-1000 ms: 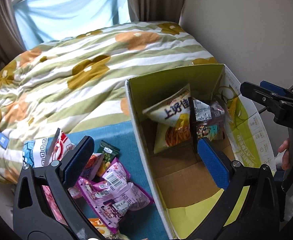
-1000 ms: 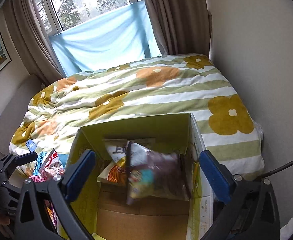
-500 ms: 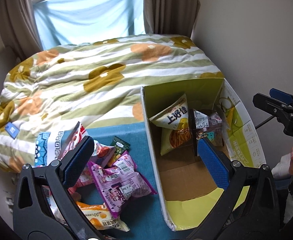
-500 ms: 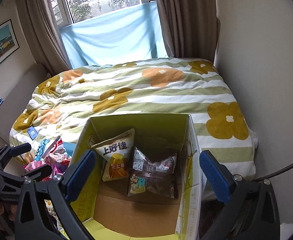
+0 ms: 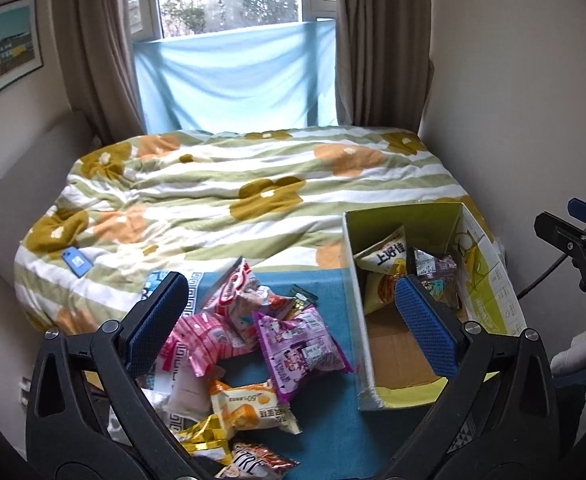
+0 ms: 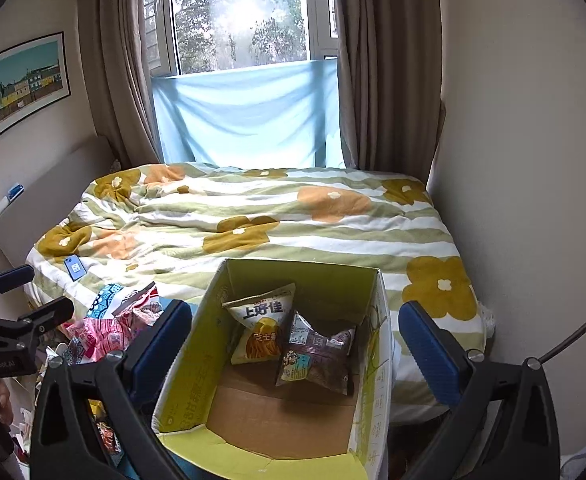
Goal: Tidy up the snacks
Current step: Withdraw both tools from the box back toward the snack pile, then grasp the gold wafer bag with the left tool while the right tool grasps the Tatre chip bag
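Observation:
An open cardboard box (image 5: pixel 489 280) (image 6: pixel 373 376) with yellow-green walls stands on a blue table (image 5: pixel 329 432). A yellow chip bag (image 6: pixel 263 326) and a dark purple packet (image 6: pixel 317 356) lie in its far end. A pile of loose snack packets lies left of the box, among them a purple packet (image 5: pixel 299 346), a pink one (image 5: pixel 209 340) and an orange one (image 5: pixel 247 404). My left gripper (image 5: pixel 289 326) is open and empty, raised above the pile and the box's left wall. My right gripper (image 6: pixel 295 346) is open and empty above the box.
A bed with a striped flower quilt (image 5: pixel 253 200) fills the space behind the table. A small blue card (image 5: pixel 76 261) lies on it. A wall runs close along the right of the box. The right gripper (image 5: pixel 573 240) shows at the left wrist view's right edge.
Both grippers have risen and drawn back, so more of the room shows. The dark purple packet, in motion inside the box a second ago, now lies still beside the chip bag.

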The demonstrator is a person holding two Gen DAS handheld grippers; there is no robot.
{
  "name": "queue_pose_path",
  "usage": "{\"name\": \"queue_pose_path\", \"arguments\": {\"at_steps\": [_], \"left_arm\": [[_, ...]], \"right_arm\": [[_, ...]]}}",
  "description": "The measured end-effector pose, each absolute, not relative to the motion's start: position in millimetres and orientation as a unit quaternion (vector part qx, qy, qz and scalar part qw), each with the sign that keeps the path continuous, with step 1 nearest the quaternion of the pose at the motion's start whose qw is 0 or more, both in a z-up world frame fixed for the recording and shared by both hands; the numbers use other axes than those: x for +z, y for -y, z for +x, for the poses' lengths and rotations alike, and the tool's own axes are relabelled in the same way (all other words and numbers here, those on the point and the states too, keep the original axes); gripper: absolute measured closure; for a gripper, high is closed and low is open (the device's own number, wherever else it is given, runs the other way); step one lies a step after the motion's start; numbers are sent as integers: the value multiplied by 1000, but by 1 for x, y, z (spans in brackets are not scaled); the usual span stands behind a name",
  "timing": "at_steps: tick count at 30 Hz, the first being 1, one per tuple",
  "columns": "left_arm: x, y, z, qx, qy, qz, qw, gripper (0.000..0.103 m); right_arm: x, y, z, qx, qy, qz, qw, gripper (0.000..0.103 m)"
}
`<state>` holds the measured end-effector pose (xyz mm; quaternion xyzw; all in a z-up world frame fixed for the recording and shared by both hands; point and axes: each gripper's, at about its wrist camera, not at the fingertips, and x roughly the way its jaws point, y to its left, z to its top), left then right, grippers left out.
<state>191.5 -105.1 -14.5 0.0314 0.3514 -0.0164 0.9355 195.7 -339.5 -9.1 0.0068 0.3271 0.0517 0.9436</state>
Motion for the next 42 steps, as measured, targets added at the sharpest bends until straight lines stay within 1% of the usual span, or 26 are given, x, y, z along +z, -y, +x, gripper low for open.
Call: {"name": "queue_pose_path", "arguments": {"at_steps": [4,8,19,23,28,35,36,38,40,42], "left_arm": [[-5,67,162,-17,-336,29,941,1],[-5,29,137,-28,-337,27,941,1],[-38,-53,85,-66,-360,33,930,1],[-67,-72,75,-95,-381,61,918,1],[-120,-83,74,-140,-416,113,892,1],[-187,-78,85,-202,-449,179,852,1],[-196,-75,87,-211,-451,191,846,2],[-210,-67,89,-226,-453,219,834,11],[-225,-59,92,-237,-454,248,822,15],[-238,-54,93,-250,-454,264,813,16]], "right_arm": [[-3,317,165,51,-309,20,949,0],[-6,289,134,39,-300,35,953,0],[-31,210,75,26,-309,60,949,0],[-50,189,64,31,-324,67,943,0],[-80,165,58,33,-353,83,931,0],[-147,132,62,57,-423,98,899,0],[-158,129,63,63,-434,104,893,0],[-179,120,66,76,-455,114,880,0],[-197,110,66,87,-475,117,868,0],[-211,101,67,98,-488,121,859,0]]}}
